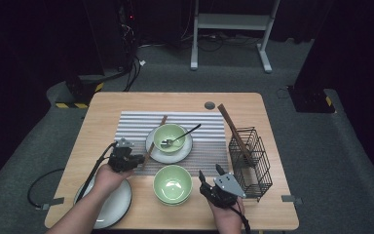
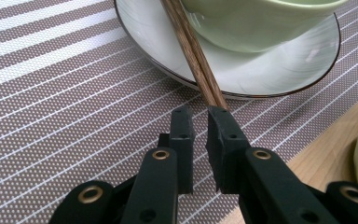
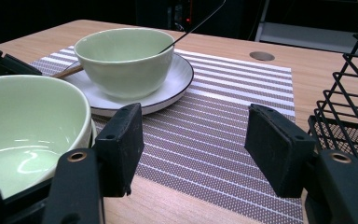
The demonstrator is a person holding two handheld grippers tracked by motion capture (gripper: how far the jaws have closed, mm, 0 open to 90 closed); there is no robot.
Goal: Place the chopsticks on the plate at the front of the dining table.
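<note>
chopsticks: we see the wooden pair [image 2: 193, 51] lying on the striped placemat [image 2: 60, 107], its near end just ahead of our left gripper [image 2: 199, 122], its far part resting over the left rim of the white plate [image 2: 279, 74] beside the green bowl [image 2: 256, 21].
long axis: it runs from the near-left of the placemat away toward the table's far edge (a slight lean to the right in the high view [image 1: 155, 139]), nearly in line with our left jaws.
left gripper: clenched to a narrow gap, nothing between the pads; the chopstick ends sit just beyond the tips.
right gripper: [image 3: 193, 140] released, jaws wide with only placemat between them, near the table's front edge, between the nearer green bowl [image 3: 23, 121] and the wire basket [image 3: 349, 107].
nearer hand: the left, we judge; the right stands well apart.
</note>
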